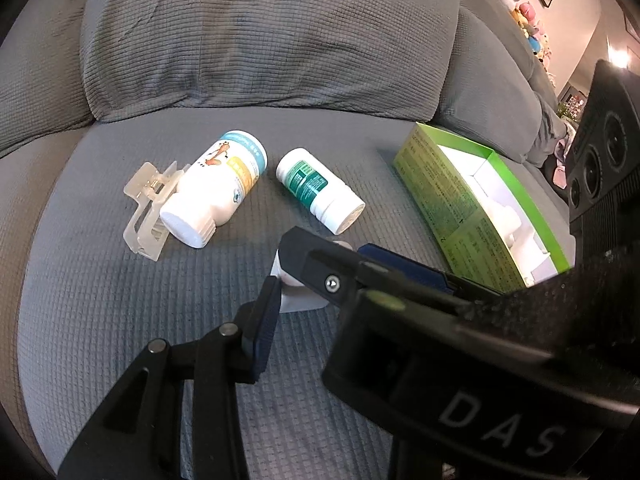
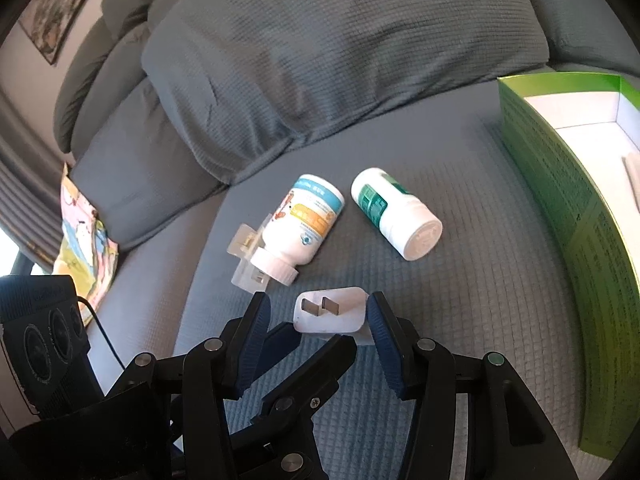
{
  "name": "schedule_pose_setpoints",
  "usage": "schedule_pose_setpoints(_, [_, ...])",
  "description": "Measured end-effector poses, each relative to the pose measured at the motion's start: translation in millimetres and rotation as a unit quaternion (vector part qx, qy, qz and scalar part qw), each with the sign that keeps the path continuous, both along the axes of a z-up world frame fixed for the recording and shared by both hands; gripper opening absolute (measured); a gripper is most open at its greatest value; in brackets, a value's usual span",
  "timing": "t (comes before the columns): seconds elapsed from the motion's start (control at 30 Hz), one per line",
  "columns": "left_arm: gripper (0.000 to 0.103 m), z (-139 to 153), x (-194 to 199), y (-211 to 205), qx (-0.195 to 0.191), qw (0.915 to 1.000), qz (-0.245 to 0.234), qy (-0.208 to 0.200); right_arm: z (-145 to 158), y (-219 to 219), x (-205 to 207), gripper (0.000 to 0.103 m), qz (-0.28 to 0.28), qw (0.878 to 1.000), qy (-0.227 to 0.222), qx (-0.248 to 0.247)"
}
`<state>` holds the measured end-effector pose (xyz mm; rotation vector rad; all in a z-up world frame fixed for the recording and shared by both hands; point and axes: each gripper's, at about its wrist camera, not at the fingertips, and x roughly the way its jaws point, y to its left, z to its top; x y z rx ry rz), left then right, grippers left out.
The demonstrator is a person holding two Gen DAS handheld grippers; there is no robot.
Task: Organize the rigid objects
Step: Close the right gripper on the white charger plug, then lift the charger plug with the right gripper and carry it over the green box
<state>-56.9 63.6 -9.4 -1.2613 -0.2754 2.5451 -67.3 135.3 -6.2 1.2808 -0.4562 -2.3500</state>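
Power adapter (image 1: 294,294), white, is near the front middle of the grey sofa seat (image 1: 100,320) in the left wrist view, mostly covered by black gripper parts. The left gripper (image 1: 286,276) has its jaws closed down narrow on it, with the blue pad of the near finger pressed to the adapter's left side. A black housing lettered DAS (image 1: 480,360) crosses the lower right. Towards the back of the seat two white bottles lie on their sides with caps pointing forward: the blue-and-orange labelled bottle (image 1: 224,184) rests against a clear hair claw clip (image 1: 148,208) on its left, and the green-labelled bottle (image 1: 320,188) lies just beside it to the right, apart from it. An open green box (image 1: 452,196) sits at the seat's right edge, something white inside it. In the right wrist view the power adapter (image 2: 332,312) faces the camera with its two flat prongs, between the fingers of the right gripper (image 2: 318,300). These jaws stand partly open around it: the right pad is against the adapter's side, the left pad stands off with a gap, and black fingers reach up to the adapter from below. Beyond lie the blue-and-orange labelled bottle (image 2: 304,220), touching the clear hair claw clip (image 2: 244,248), and the green-labelled bottle (image 2: 396,212). The open green box (image 2: 560,184) runs along the right edge.
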Motion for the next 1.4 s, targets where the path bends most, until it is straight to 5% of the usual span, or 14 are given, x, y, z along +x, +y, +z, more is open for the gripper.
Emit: schedule_pose_setpoints(1.4, [0.037,-19.0,-15.3,-5.4,0.022,0.9992,0.012,-0.031,-22.8,4.9,-19.8,0.055,-0.009,0.999,-0.040,0.006])
